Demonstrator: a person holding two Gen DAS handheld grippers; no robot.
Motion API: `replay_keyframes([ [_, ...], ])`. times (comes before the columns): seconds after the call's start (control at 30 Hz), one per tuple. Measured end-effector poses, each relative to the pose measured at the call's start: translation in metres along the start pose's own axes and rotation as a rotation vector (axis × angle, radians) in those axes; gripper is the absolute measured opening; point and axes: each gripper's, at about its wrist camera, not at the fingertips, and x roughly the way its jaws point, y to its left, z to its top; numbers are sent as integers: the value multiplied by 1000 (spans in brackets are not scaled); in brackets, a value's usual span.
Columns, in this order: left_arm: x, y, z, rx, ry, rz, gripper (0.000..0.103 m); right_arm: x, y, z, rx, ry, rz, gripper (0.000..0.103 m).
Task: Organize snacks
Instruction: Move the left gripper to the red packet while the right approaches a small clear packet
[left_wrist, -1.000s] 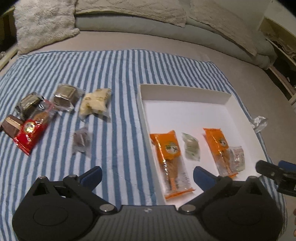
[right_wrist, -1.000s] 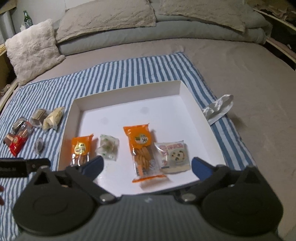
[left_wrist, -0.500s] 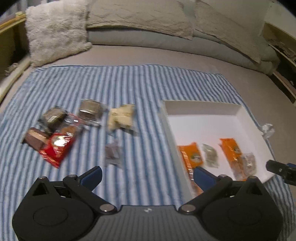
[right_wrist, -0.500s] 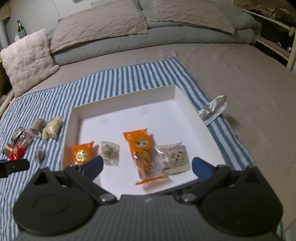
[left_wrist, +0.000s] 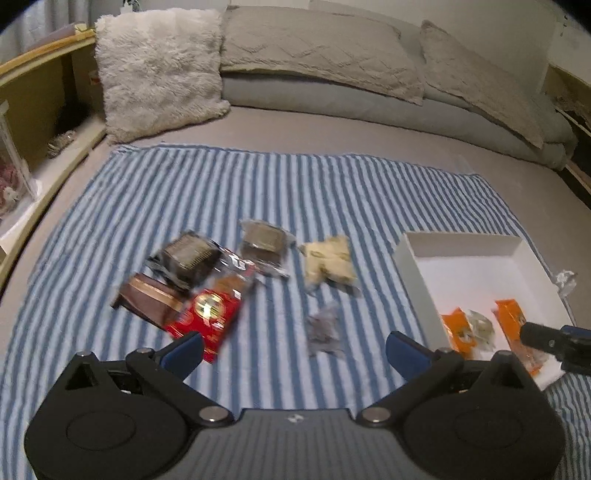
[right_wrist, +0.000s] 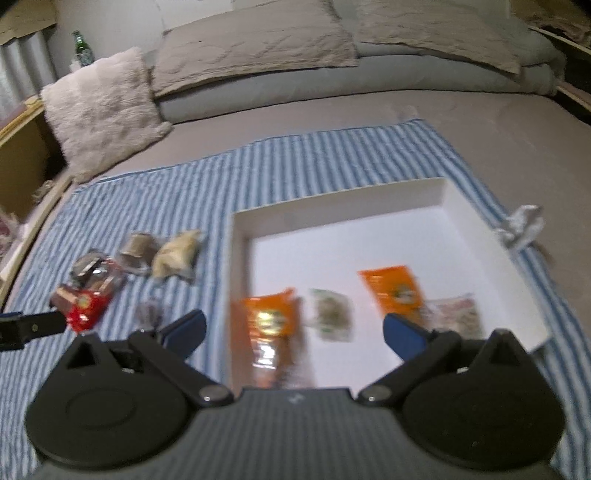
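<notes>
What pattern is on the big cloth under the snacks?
Blue and white stripes on the cloth, clearest in the left wrist view.

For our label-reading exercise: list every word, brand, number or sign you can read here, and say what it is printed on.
No text can be read.
Red snack packet: gold round emblem, lettering blurred.
Orange packets in the white box: round logo, words blurred.
Cookie packet: print too blurred.

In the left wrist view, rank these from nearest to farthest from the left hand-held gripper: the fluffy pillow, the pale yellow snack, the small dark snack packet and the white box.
1. Small dark snack packet, just ahead of the left hand-held gripper, between its fingers.
2. Pale yellow snack, farther ahead on the striped cloth.
3. White box, off to the right; close to the yellow snack's rank.
4. Fluffy pillow, far back left.
</notes>
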Motion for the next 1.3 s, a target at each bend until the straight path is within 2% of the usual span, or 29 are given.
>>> replay_keyframes([
  [0.2, 9, 21, 14, 64, -4, 42, 103, 17, 38, 6, 4, -7, 69, 103],
  [0.37, 32, 37, 19, 100, -6, 77, 103, 39, 72, 11, -24, 0, 84, 102],
  [0.43, 42, 42, 21, 105, 30, 100, 101, 48, 81, 12, -24, 1, 86, 99],
  [0.5, 48, 48, 24, 93, 40, 115, 96, 61, 90, 15, -13, 8, 80, 86],
  [0.6, 57, 57, 28, 54, 40, 106, 91, 80, 98, 18, 17, 46, 123, 74],
  [0.73, 73, 60, 28, 26, 54, 79, 85, 107, 113, 18, 48, 106, 181, 68],
  [0.87, 91, 56, 28, 68, 66, 89, 81, 128, 131, 19, 10, 146, 213, 60],
  [1.03, 120, 53, 24, 137, 131, 122, 74, 156, 146, 17, -14, 199, 184, 52],
  [1.2, 137, 58, 23, 166, 144, 155, 73, 176, 149, 15, 23, 238, 215, 46],
  [1.3, 141, 57, 23, 184, 139, 148, 70, 186, 159, 16, 0, 250, 220, 35],
])
